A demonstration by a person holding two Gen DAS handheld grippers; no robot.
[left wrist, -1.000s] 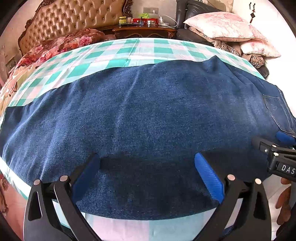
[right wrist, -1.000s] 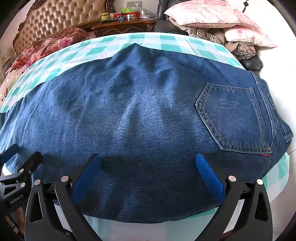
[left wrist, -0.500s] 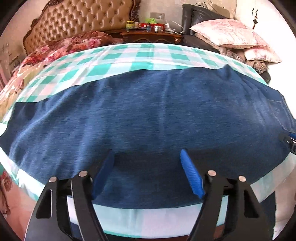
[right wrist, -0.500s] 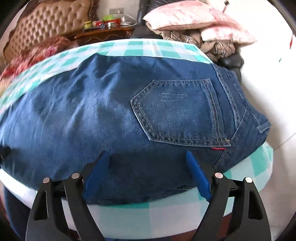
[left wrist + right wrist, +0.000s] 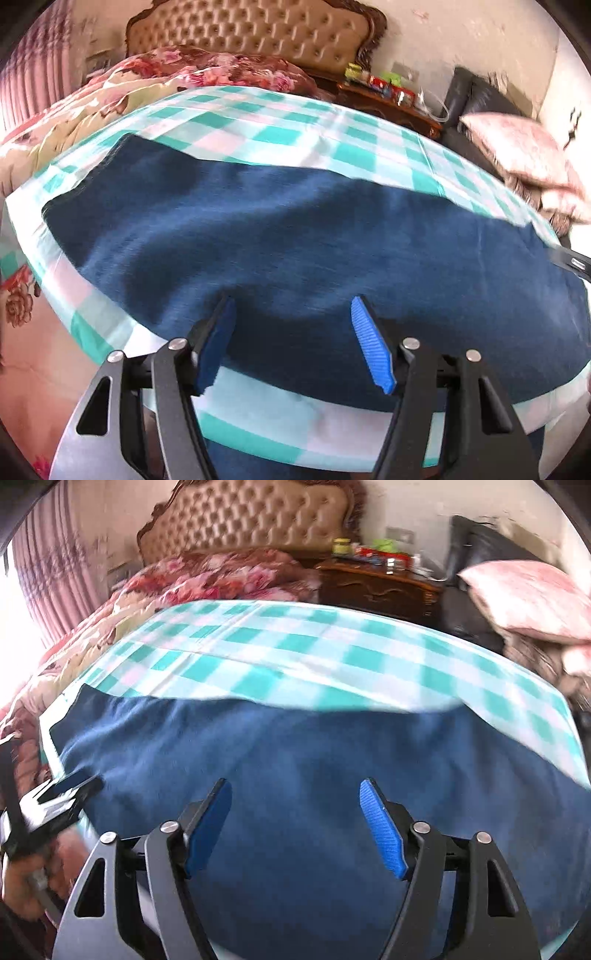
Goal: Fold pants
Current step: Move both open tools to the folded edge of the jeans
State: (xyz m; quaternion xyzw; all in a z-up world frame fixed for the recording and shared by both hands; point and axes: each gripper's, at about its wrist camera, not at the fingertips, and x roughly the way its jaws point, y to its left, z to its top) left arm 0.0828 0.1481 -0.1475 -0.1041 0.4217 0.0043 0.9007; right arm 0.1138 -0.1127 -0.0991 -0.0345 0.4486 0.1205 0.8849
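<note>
The jeans (image 5: 303,240) lie flat across the checked cloth (image 5: 280,133) on the surface, long axis running left to right in front of the person, already doubled leg on leg by the look of it. Both tongs are spread wide and grip nothing. The left tongs (image 5: 295,332) hang over the near edge toward the leg end; the hems show at the far left, well apart from the pads. The right tongs (image 5: 295,812) hover over the middle of the denim — the waist end runs out of that view to the right, so how far off it lies I cannot tell (both pictures are smeared with motion).

My judgement: the coming move is a fold end over end along that long axis, and the left tongs are the nearer to the hems, so they would likely take that end.

Around it: a floral quilt (image 5: 221,576) and a tufted headboard (image 5: 251,517) behind, a cluttered nightstand (image 5: 376,579), pink pillows (image 5: 524,598) at the right. None of it crowds the denim; the bare check beyond gives room. The near edge sits close to the cloth's drop, so a dragged hem could slide off.
</note>
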